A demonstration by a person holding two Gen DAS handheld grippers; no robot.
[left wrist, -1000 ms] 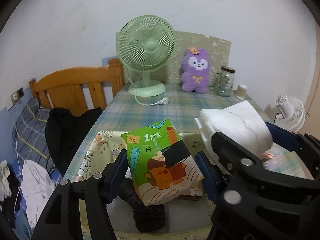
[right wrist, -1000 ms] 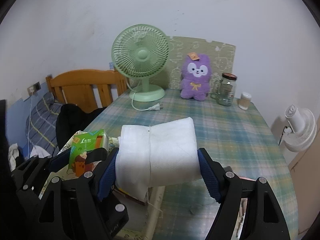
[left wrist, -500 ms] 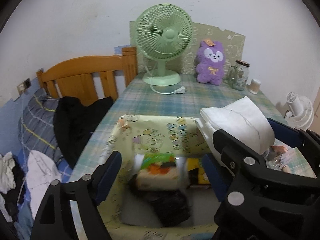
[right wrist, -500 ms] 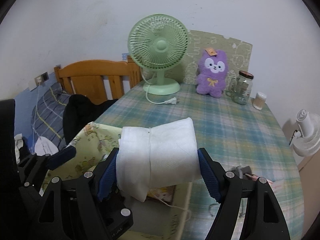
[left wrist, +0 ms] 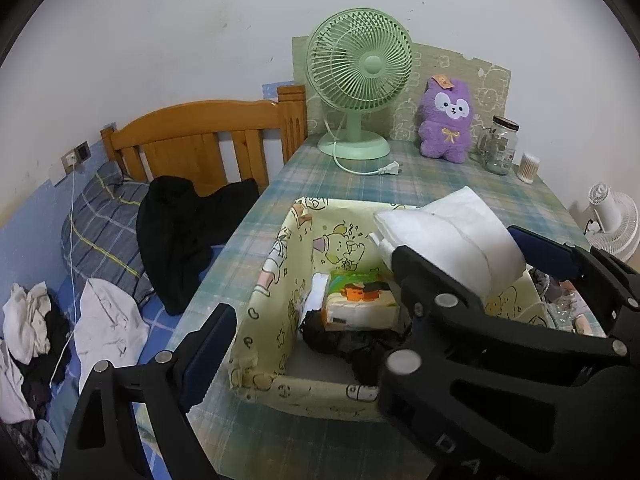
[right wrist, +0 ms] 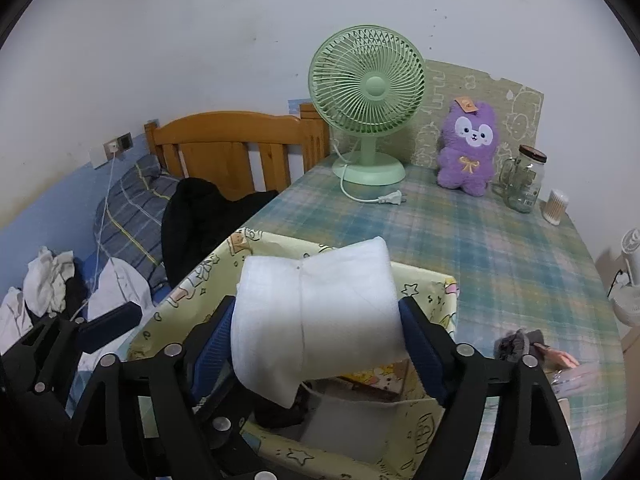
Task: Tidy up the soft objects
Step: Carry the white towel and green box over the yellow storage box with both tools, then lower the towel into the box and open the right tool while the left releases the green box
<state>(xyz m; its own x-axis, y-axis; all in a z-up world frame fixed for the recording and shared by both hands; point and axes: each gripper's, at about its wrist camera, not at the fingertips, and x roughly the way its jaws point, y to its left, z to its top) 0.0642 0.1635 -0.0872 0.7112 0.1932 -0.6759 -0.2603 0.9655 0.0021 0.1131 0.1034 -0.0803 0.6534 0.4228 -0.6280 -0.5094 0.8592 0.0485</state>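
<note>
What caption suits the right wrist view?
Right gripper holds a white folded cloth above the yellow fabric bin.

The right gripper (right wrist: 316, 332) has its jaws clamped on a folded white cloth (right wrist: 316, 312); directly below the jaws sits a yellow cartoon-print fabric bin (right wrist: 424, 292) on the plaid tabletop (right wrist: 500, 248); far ahead of them stand a green fan (right wrist: 368, 88) and a purple plush (right wrist: 470, 148).

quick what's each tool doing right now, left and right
Left tool: open, empty, at the yellow storage box.
Right tool: closed on the white folded pad.
</note>
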